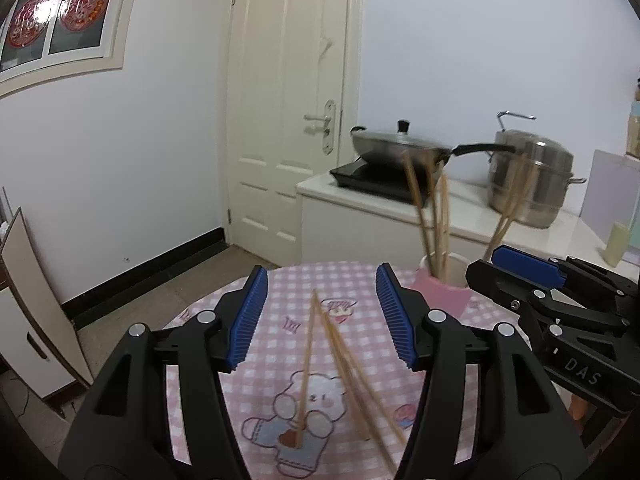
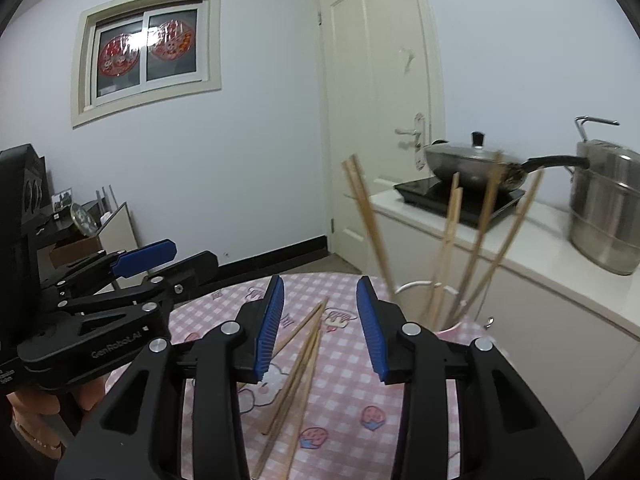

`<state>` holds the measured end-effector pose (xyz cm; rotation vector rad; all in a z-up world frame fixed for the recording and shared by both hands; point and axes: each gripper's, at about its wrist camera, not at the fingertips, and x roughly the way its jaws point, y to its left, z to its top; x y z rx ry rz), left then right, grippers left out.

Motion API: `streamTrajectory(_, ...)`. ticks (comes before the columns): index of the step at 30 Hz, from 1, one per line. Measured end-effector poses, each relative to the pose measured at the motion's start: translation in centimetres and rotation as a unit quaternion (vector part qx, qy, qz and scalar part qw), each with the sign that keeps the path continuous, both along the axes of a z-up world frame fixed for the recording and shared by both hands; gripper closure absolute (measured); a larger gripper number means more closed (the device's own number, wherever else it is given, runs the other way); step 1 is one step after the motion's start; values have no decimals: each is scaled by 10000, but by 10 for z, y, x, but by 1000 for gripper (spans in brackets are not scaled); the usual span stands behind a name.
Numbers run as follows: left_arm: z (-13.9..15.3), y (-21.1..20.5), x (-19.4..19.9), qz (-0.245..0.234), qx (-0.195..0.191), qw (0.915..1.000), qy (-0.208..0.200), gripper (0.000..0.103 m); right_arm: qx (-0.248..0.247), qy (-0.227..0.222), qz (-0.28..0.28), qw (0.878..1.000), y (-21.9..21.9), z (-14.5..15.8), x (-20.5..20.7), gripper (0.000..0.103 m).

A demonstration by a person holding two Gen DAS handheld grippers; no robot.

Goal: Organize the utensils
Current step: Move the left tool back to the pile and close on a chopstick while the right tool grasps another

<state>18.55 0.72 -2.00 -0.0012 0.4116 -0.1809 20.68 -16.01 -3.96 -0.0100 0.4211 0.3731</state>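
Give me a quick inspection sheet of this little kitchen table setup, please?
Surface: round table with pink checked cloth, cartoon prints.
Job's things: loose chopsticks lying on the cloth; pink cup already holding several chopsticks upright.
Clutter: nothing seen.
Grippers: left gripper open, nothing between its pads; right gripper open, empty too.
Cables: nothing seen.
Surroundings: lidded wok on a cooktop, steel pot, white door, window.

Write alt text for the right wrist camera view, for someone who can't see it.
The right gripper hangs open over loose wooden chopsticks lying on a pink checked tablecloth. More chopsticks stand in a pink cup just beyond, and the left gripper shows at the left.
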Motion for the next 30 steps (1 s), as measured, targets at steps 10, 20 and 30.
streamTrajectory(10, -40, 23, 29, 49, 178, 9968, 776, 44, -236, 558, 205, 9980, 20, -38, 26, 67)
streamTrajectory(20, -102, 41, 82, 8, 231, 9751, 2207, 44, -964, 1546, 99, 9832, 34, -97, 56, 67)
streamTrajectory(30, -128, 20, 115, -184, 474, 9646, 2587, 45, -1180, 2105, 98, 9704, 41, -122, 78, 68)
